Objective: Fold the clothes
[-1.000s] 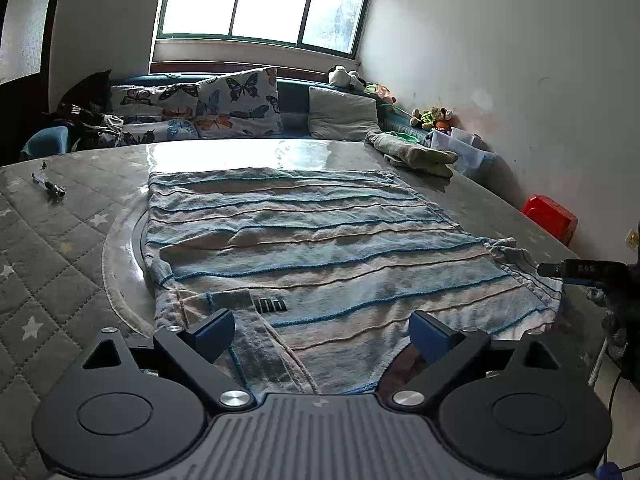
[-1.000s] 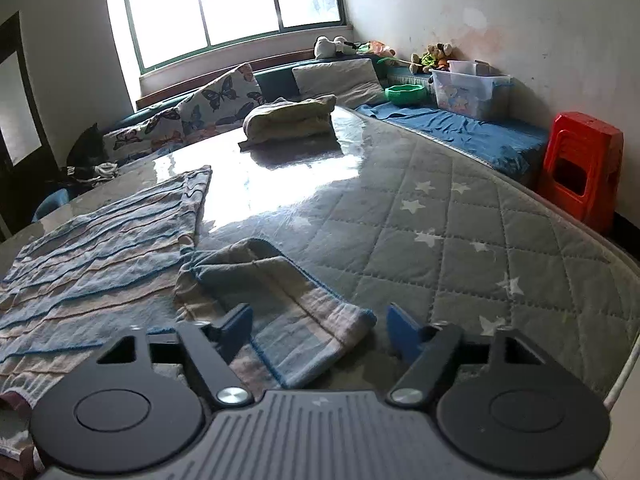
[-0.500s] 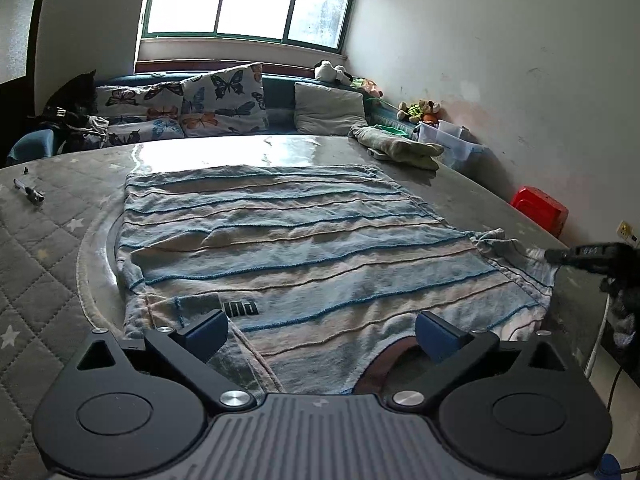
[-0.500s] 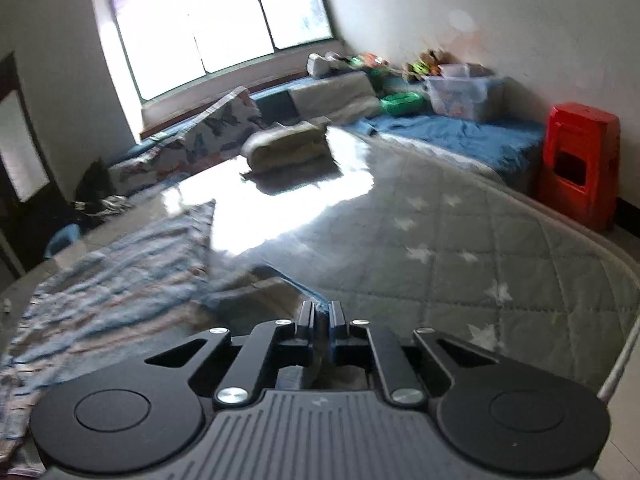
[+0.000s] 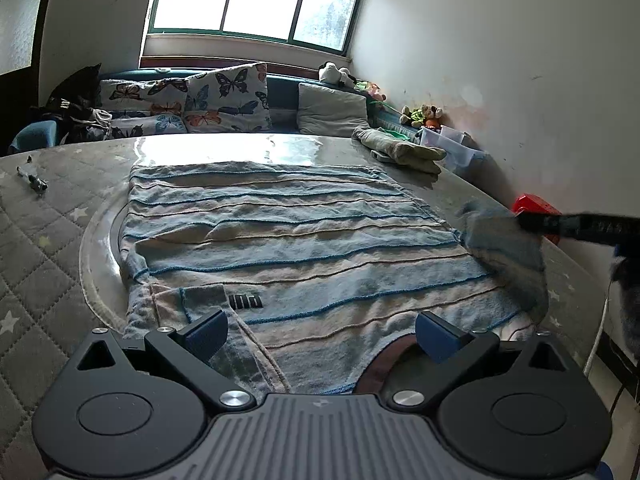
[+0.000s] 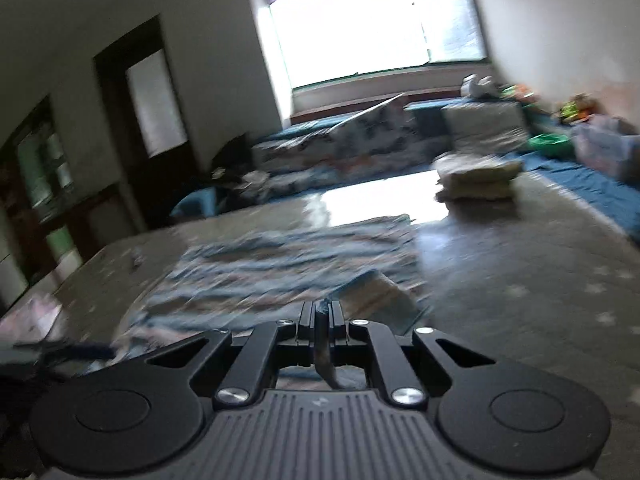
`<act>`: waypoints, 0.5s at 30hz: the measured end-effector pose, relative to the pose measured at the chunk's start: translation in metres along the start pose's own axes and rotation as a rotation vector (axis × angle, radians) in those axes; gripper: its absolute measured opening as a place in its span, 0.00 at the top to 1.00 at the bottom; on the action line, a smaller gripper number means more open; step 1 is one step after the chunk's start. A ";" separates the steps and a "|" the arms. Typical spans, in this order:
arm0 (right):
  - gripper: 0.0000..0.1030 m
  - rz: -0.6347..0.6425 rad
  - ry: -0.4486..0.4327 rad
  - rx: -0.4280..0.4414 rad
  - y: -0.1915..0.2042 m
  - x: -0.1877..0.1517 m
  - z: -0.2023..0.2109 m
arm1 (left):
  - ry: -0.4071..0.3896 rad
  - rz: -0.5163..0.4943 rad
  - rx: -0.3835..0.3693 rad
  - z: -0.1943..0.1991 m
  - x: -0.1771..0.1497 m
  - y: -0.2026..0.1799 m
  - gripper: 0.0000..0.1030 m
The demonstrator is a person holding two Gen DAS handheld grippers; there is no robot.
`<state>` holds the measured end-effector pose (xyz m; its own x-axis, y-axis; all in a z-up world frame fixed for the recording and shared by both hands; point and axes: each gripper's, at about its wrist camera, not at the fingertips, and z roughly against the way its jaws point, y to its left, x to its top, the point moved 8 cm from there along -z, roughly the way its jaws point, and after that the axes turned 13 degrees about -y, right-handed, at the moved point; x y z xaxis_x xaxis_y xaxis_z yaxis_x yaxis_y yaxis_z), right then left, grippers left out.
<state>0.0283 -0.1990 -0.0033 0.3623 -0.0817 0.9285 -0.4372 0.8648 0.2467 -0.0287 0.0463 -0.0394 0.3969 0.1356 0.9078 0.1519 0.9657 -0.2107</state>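
Observation:
A blue and beige striped shirt [image 5: 288, 240] lies flat on the quilted round table [image 5: 44, 240], with its collar toward me. One sleeve is folded in at the near left [image 5: 200, 304]. My left gripper [image 5: 320, 334] hovers open over the collar edge, with nothing between its fingers. My right gripper [image 5: 528, 222] comes in from the right, shut on the other sleeve [image 5: 500, 240], which it holds lifted off the table. The right wrist view is blurred. There the right gripper [image 6: 321, 312] stands with its pads together on a strip of cloth, and the sleeve [image 6: 376, 292] hangs past them over the shirt [image 6: 280, 256].
A folded olive garment [image 5: 400, 148] lies at the table's far right. A small tool [image 5: 32, 180] rests at the far left. Butterfly cushions [image 5: 228, 100] line a bench behind. A plastic bin [image 5: 448, 144] and a red stool [image 5: 536, 204] stand beyond the right edge.
My right gripper went from open around the sleeve to shut on it, then rose and swung left with the sleeve. The left gripper kept its place, open.

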 end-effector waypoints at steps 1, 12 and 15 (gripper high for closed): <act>0.90 0.001 0.011 0.010 0.004 -0.003 -0.002 | 0.000 0.000 0.001 0.000 0.000 0.000 0.01; 0.90 0.053 0.122 -0.083 -0.026 -0.030 -0.005 | 0.008 -0.012 -0.018 -0.007 0.003 -0.008 0.01; 0.90 0.066 0.176 -0.120 -0.041 -0.047 -0.004 | 0.016 -0.023 -0.041 -0.012 0.003 -0.017 0.01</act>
<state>0.0324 -0.2287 -0.0585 0.4793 0.0554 0.8759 -0.3675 0.9190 0.1430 -0.0187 0.0274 -0.0372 0.4072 0.1092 0.9068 0.1980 0.9587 -0.2043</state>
